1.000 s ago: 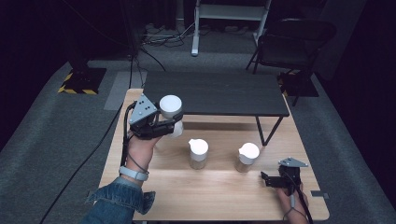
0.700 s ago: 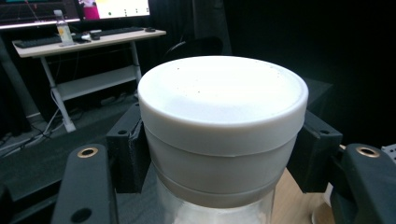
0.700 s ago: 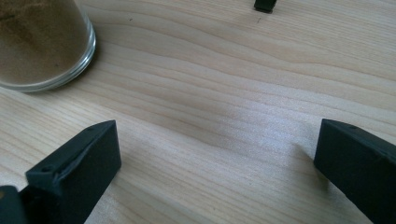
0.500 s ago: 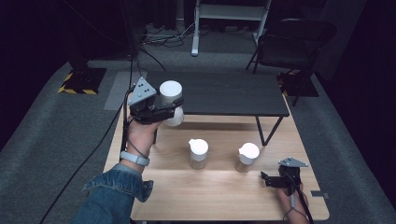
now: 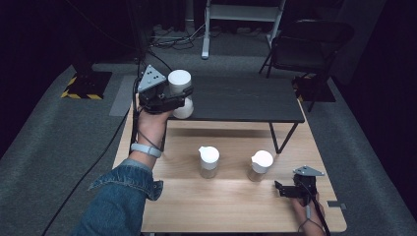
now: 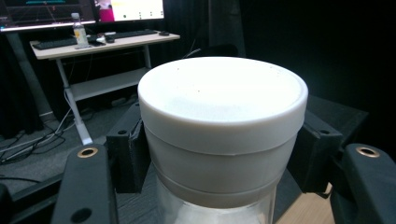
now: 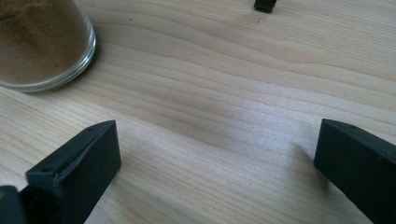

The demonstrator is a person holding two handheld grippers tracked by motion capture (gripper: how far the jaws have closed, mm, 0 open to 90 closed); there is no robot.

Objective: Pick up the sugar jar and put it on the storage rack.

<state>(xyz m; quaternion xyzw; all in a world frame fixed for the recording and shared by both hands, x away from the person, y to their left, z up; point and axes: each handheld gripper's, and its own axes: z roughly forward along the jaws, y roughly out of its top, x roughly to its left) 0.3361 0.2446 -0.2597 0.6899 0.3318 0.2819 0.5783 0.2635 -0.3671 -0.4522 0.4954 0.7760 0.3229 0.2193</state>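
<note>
My left gripper (image 5: 178,100) is shut on a glass jar with a white lid (image 5: 180,84) and holds it in the air over the left end of the black raised shelf (image 5: 241,101). In the left gripper view the jar (image 6: 222,121) stands upright between the two black pads (image 6: 127,154), which press on it just under the lid. My right gripper (image 5: 286,190) rests low at the front right of the wooden table (image 5: 221,209), open, with bare wood between its jaws (image 7: 217,154).
Two more white-lidded jars stand on the wooden table: one in the middle (image 5: 208,162), one to its right (image 5: 259,166) holding brown powder (image 7: 37,42), just left of my right gripper. A dark chair (image 5: 314,44) and a desk frame (image 5: 241,19) stand beyond the shelf.
My left hand has carried the jar up and farther away, over the left end of the black shelf. The right gripper has stayed where it was.
</note>
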